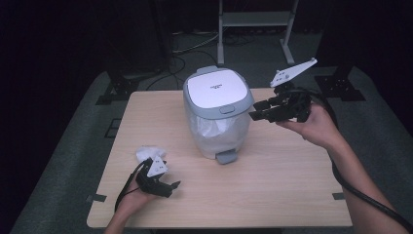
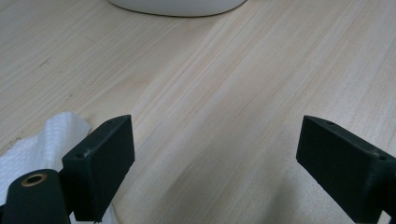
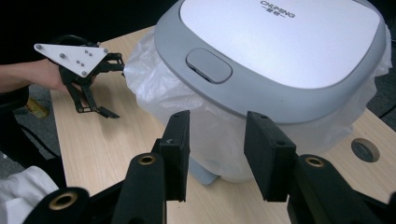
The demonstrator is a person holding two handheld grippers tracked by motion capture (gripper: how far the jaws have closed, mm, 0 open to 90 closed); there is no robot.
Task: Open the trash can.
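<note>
A grey pedal bin (image 1: pixel 219 117) with a white liner stands at the middle of the wooden table (image 1: pixel 272 190), its lid (image 3: pixel 285 42) down and its pedal (image 1: pixel 227 157) facing me. A crumpled white tissue (image 1: pixel 147 153) lies at the front left. Just beside it my left gripper (image 1: pixel 170 189) rests low on the table, open, with bare wood between its jaws (image 2: pixel 215 154) and the tissue (image 2: pixel 42 140) outside the left jaw. My right gripper (image 1: pixel 258 111) is held in the air at the bin's right, pointing at the lid's rim. Its jaws (image 3: pixel 217 144) stand apart with nothing between them.
A round cable hole (image 3: pixel 364 149) is set into the table past the bin. Dark floor with cables and a metal stand (image 1: pixel 255 29) lies beyond the far edge. Bare wood stretches across the table's front right.
</note>
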